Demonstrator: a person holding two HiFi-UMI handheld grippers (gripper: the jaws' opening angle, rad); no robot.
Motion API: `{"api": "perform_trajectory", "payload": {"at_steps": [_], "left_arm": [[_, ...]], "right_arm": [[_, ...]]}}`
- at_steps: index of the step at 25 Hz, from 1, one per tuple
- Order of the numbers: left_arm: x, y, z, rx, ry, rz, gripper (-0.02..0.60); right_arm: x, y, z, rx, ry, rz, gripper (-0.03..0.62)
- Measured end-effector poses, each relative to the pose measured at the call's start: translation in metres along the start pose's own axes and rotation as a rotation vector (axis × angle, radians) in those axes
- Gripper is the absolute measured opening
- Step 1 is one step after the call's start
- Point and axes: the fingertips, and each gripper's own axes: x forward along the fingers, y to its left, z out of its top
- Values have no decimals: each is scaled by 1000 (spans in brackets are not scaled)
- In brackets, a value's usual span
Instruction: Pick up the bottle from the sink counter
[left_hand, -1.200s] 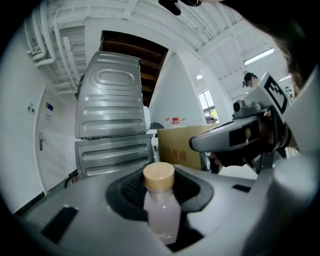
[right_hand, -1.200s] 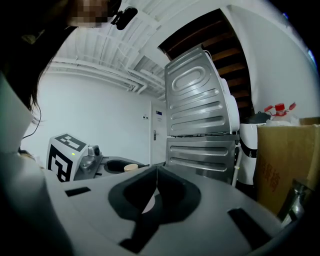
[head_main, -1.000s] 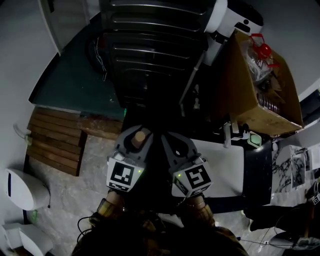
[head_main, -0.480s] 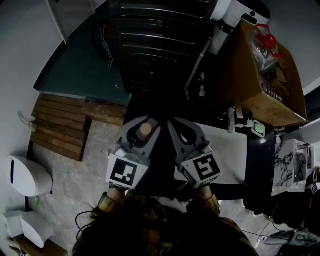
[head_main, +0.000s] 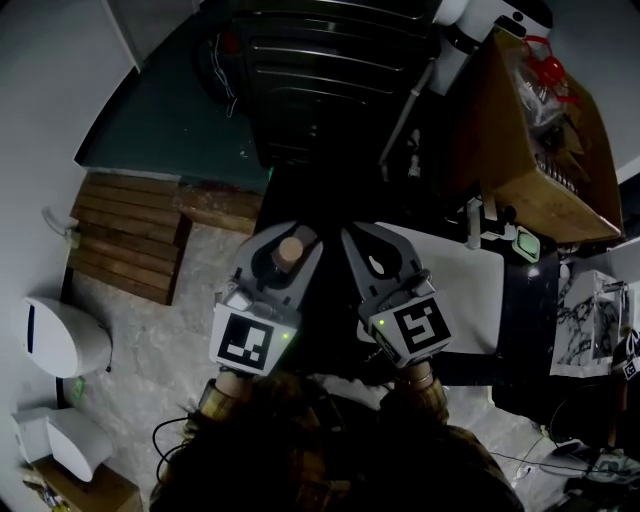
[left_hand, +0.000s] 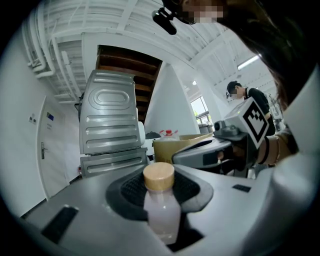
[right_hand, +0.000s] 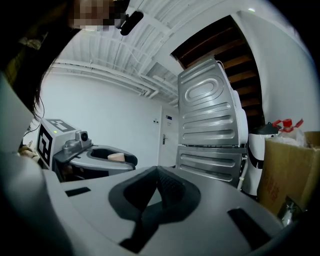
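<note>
A small bottle of pale pink liquid with a tan cap stands upright between the jaws of my left gripper, which is shut on its body. In the left gripper view the black pads clasp it just below the cap. My right gripper is held close beside the left one, at about the same height; its jaws meet with nothing between them. From the right gripper view, the left gripper shows at the left with the tan cap poking out.
A white sink counter lies below, to the right of the grippers. A cardboard box with clutter stands at the upper right. A dark ribbed metal panel is ahead. A wooden pallet and a white appliance rest on the stone floor to the left.
Both grippers stay side by side and the grip on the bottle is the same. The view has drifted, so the floor and the sink counter sit slightly lower and further right.
</note>
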Motion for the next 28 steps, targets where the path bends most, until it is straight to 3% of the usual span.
{"api": "perform_trajectory", "payload": {"at_steps": [28], "left_arm": [[0,-8,1,-6,14,-32,127]], "right_arm": [[-3,2,1,-20,10,2,17]]}}
